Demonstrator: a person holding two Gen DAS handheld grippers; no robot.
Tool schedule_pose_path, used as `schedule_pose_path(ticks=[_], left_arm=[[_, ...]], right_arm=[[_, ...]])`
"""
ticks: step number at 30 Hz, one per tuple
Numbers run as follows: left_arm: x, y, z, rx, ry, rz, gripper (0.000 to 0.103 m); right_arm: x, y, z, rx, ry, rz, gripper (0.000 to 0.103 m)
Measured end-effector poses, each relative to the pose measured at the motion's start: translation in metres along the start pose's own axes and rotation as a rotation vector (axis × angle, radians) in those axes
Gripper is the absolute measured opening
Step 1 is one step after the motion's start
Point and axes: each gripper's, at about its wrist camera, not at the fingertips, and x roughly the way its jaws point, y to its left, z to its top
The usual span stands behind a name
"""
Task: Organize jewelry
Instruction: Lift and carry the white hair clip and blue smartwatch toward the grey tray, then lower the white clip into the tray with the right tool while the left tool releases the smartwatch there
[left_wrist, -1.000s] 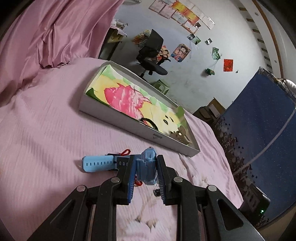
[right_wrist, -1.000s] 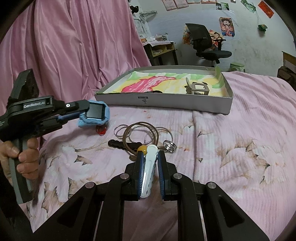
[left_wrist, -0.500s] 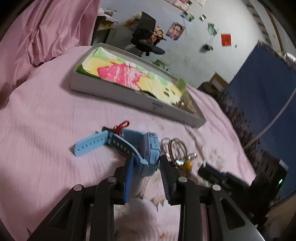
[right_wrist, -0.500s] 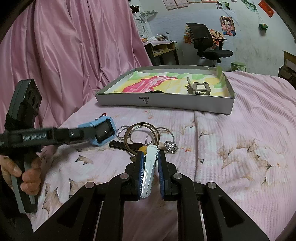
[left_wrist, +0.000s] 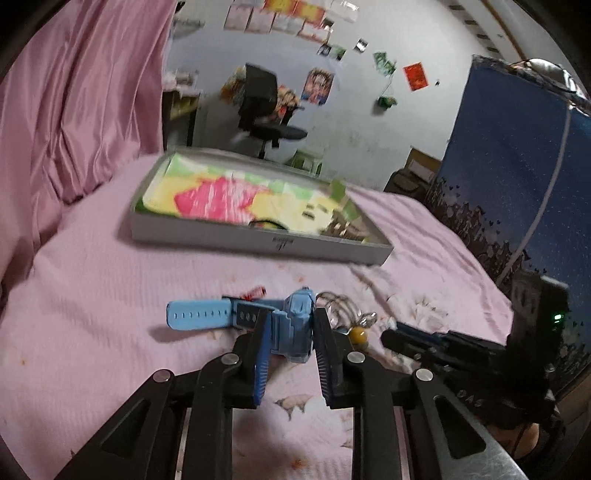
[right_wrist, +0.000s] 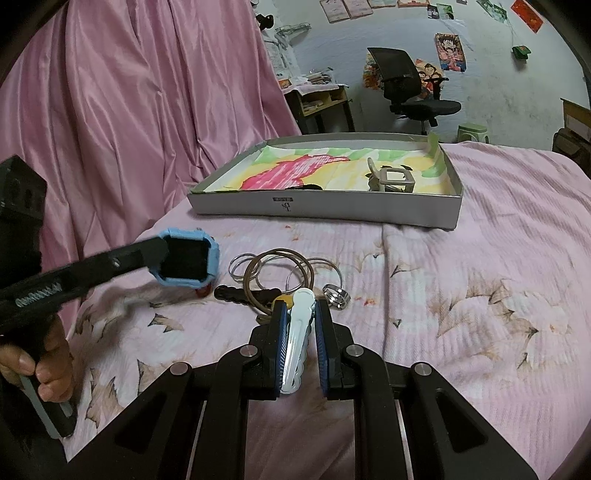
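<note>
My left gripper (left_wrist: 291, 334), jaws narrow, clamps blue watch (left_wrist: 295, 328); since a second ago I have carried it lower, toward ring pile (right_wrist: 284, 273) on pink bedspread (right_wrist: 480, 295). My right gripper (right_wrist: 300, 332) stays clamped on white clip (right_wrist: 297, 339). Tray (right_wrist: 325, 208) well beyond.

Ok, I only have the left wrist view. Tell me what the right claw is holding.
Observer: The right claw is shut on a white hair clip.
Operator: Describe the watch's face. I see only its side.
Observer: The blue watch, gripped in the left claw, shows a blank black screen.
Operator: The tray's contents are blurred for me. Report them.
Observer: A square silver-framed piece lies near the right end of the tray, on the coloured paper lining.
</note>
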Motion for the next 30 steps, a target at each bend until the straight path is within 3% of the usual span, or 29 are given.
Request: schedule_pose_path(ticks=[4, 10, 17, 24, 30], left_arm=[[-0.008, 0.001, 0.007, -0.019, -0.039, -0.030, 0.021], [-0.007, 0.019, 0.025, -0.143, -0.054, -0.110, 0.021], [0.002, 0.020, 0.036, -0.126, -0.093, -0.079, 0.021], [0.018, 0.021, 0.057, -0.110, -0.158, -0.050, 0.021], [0.050, 0.030, 0.086, -0.138, -0.174, -0.049, 0.021]], right_arm=[[-0.001, 0.000, 0.000, 0.001, -0.005, -0.001, 0.013], [-0.005, -0.002, 0.007, 0.000, -0.047, 0.002, 0.014], [-0.010, -0.001, 0.031, -0.027, -0.152, 0.012, 0.014], [0.010, -0.006, 0.079, -0.070, -0.252, 0.010, 0.014], [0.044, -0.016, 0.108, -0.062, -0.248, 0.000, 0.014]])
